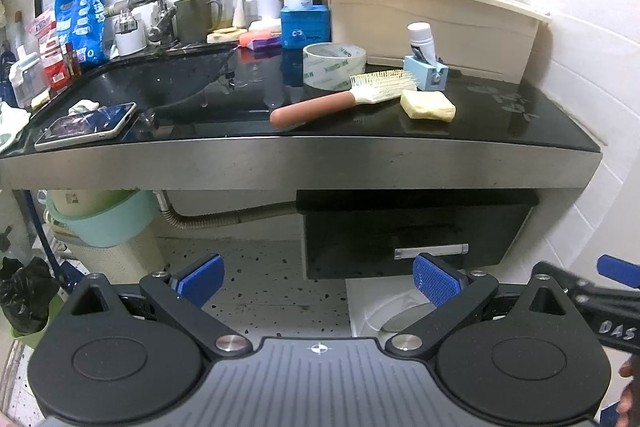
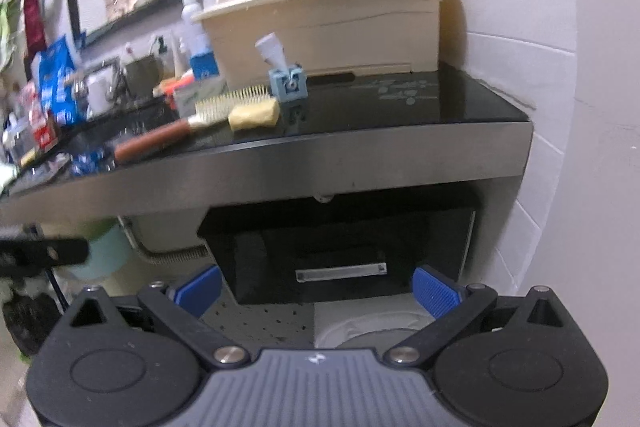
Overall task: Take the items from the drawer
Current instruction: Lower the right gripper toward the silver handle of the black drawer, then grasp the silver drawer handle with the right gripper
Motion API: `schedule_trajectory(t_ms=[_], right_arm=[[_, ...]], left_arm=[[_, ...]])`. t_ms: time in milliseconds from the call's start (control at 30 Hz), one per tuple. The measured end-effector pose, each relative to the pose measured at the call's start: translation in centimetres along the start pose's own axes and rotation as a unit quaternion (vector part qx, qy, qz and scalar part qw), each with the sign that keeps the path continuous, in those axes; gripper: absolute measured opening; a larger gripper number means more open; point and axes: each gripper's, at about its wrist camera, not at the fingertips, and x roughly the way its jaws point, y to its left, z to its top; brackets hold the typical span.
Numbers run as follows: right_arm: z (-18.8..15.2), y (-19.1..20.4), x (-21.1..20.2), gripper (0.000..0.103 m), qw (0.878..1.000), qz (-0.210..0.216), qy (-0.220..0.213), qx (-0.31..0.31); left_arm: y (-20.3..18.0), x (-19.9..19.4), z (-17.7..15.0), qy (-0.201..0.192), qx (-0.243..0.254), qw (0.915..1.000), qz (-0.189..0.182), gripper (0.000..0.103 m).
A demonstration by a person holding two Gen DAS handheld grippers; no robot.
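Left gripper (image 1: 318, 277): jaws spread wide, nothing between them.
Right gripper (image 2: 316, 287): jaws wide apart, holding nothing.
Drawer (image 2: 340, 259): black, shut, under the counter, straight ahead of the right gripper; ahead and to the right of the left one.
Drawer handle (image 2: 341, 272): silver bar, framed between the right gripper's blue pads (image 2: 435, 291), not touched.
Countertop (image 1: 500, 123): above and beyond both tools; hairbrush (image 1: 340, 97), yellow sponge (image 1: 428, 105), tape roll (image 1: 334, 63), blue tube squeezer (image 1: 425, 69), smartphone (image 1: 86, 126) at far left.
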Motion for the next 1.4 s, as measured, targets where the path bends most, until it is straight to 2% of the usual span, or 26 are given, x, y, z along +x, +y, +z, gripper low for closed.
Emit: schedule_trajectory(t_ms=[100, 233, 433, 567, 700, 867, 967, 1133, 1200, 1333, 1400], right_arm=[[-0.7, 0.4, 1.5, 0.103, 0.999, -0.015, 0.001, -0.043], [-2.4, 1.2, 3.3, 0.103, 0.988, -0.013, -0.039, -0.150], [-3.3, 1.3, 8.0, 0.102, 0.977, 0.031, 0.006, -0.213], [-4.0, 1.9, 11.4, 0.101, 0.957, 0.039, 0.023, -0.288], [-4.7, 2.5, 14.9, 0.101, 0.928, 0.043, 0.038, -0.368], [-5.6, 3.4, 19.2, 0.101, 0.883, 0.046, 0.055, -0.464], [-6.2, 3.8, 21.8, 0.102, 0.851, 0.048, 0.066, -0.519], [-7.4, 4.3, 25.2, 0.102, 0.787, 0.055, 0.089, -0.608], [-7.9, 4.4, 26.5, 0.102, 0.768, 0.054, 0.103, -0.630], [-8.6, 4.3, 28.4, 0.102, 0.743, 0.060, 0.139, -0.652], [-8.9, 4.3, 29.4, 0.102, 0.734, 0.060, 0.149, -0.659]], left_arm=[[0.4, 0.3, -0.5, 0.002, 0.001, 0.9998, -0.020, 0.102], [1.0, 0.5, -1.2, 0.003, -0.002, 0.9990, -0.044, 0.102], [0.9, 1.0, -2.1, 0.001, 0.016, 0.9998, -0.013, 0.102], [1.0, 1.2, -2.8, -0.007, 0.026, 0.9996, -0.004, 0.102], [1.4, 1.8, -3.1, -0.001, 0.025, 0.9997, -0.008, 0.102], [2.3, 2.5, -3.3, 0.006, 0.008, 0.9994, -0.034, 0.102], [2.4, 2.8, -3.5, 0.011, 0.011, 0.9994, -0.030, 0.102], [2.3, 3.2, -3.8, 0.004, 0.025, 0.9996, -0.011, 0.102], [2.4, 3.3, -3.8, 0.000, 0.028, 0.9996, -0.005, 0.102], [2.8, 3.2, -3.9, -0.005, 0.023, 0.9997, -0.002, 0.101], [3.1, 3.3, -4.0, -0.004, 0.018, 0.9998, 0.000, 0.101]])
